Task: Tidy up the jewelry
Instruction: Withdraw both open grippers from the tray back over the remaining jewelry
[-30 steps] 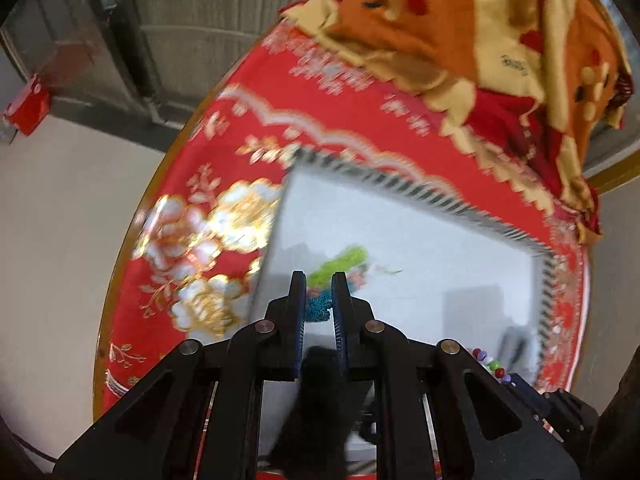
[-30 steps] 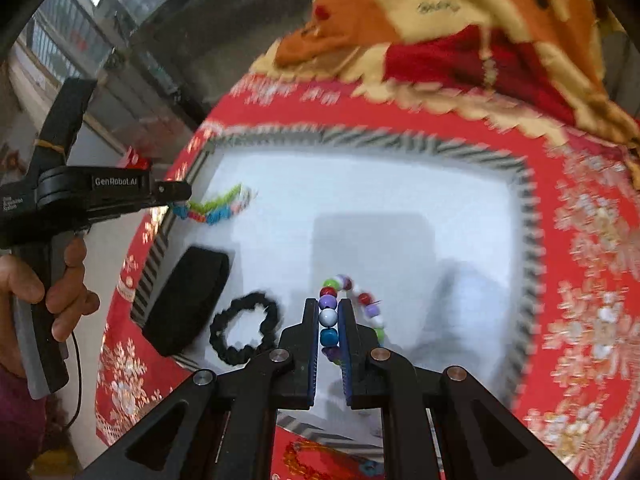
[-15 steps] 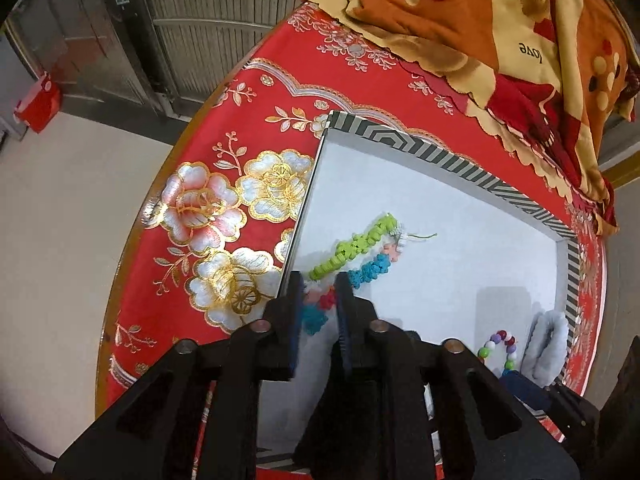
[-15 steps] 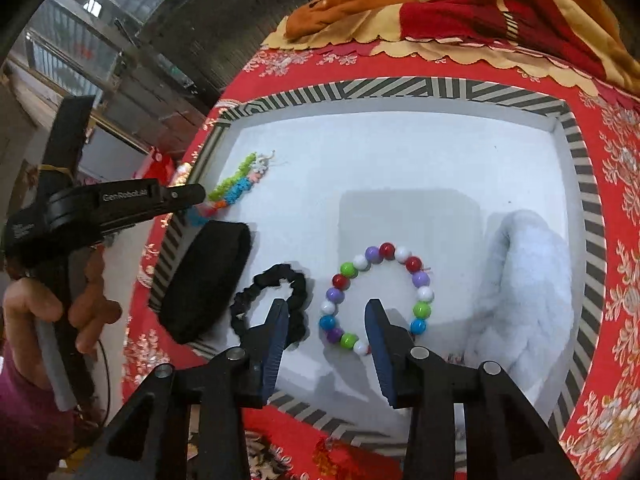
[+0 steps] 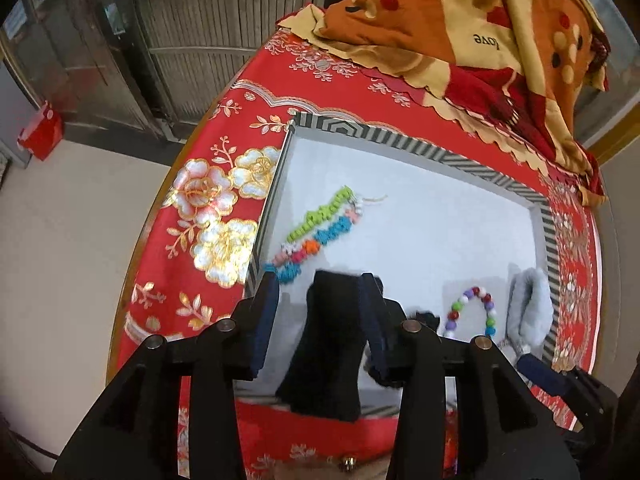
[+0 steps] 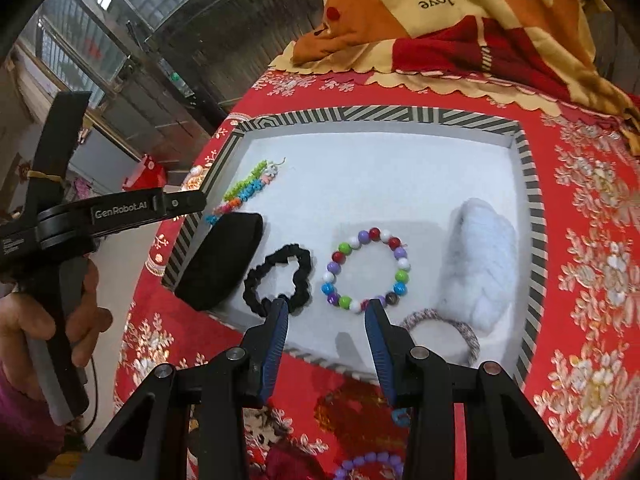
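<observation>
Purple bead bracelet (image 6: 370, 465) cut off at bottom edge, black scrunchie (image 5: 425, 317) mostly hidden behind left gripper (image 5: 320, 284)

Domestic setting: a round tabletop (image 6: 580, 264) under a red floral cloth, a folded patterned blanket (image 6: 460, 20) at its far edge, metal-barred shutters (image 5: 192, 40) beyond.

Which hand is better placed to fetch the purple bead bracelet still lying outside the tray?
Right: the purple bead bracelet lies on the red cloth just below the right gripper, whose fingers are open and empty.
</observation>
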`<state>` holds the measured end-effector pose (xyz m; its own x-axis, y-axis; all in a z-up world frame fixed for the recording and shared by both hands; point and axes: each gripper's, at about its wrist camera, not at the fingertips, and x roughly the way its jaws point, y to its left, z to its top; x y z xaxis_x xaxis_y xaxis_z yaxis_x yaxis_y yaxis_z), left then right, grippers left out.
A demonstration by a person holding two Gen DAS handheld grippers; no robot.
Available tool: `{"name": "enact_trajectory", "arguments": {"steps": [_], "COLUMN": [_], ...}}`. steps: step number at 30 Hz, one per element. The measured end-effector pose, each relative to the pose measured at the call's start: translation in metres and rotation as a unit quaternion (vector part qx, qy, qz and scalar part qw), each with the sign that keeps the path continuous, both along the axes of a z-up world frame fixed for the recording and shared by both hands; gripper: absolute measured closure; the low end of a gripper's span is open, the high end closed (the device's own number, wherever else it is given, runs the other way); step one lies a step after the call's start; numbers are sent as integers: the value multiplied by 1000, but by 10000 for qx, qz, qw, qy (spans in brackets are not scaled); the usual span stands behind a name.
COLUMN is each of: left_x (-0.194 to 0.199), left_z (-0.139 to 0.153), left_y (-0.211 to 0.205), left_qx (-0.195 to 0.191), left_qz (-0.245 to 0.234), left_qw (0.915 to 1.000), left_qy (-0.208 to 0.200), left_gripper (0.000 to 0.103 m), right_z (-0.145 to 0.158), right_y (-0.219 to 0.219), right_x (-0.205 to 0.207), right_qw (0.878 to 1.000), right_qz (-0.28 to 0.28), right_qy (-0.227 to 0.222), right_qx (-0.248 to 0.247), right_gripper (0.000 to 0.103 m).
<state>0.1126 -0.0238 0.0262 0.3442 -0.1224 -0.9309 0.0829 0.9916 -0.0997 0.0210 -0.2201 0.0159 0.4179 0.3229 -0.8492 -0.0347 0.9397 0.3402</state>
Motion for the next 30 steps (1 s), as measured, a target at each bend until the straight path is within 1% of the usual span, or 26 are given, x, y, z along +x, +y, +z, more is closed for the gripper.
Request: {"name": "enact_trajectory", "arguments": {"steps": [4,11,21,30], "left_x": [-19,-54,-105,-142], "left_z": [6,12,8,10], "left_y": [-2,-6,-12,-9], "left_qx": [70,145,64,-5], "left_qz": [-37,-127,-155,-35], "left_qw": [9999,9996,9999,10000], "left_qy": [-93,-196,-35,25], "left_gripper": [63,63,63,63], "right_z": [3,7,8,11], "right_y": [0,-2,0,-7], "right_x": [-12,-36,-69,-101], "right_qw": [9998,9993,9982,9976], "right_qz": [-71,-206,-236,-200], "right_qy": [-45,-83,-89,-111], "right_qx": [-167,-301,-550,-654], "right_gripper": [64,63,63,62]}}
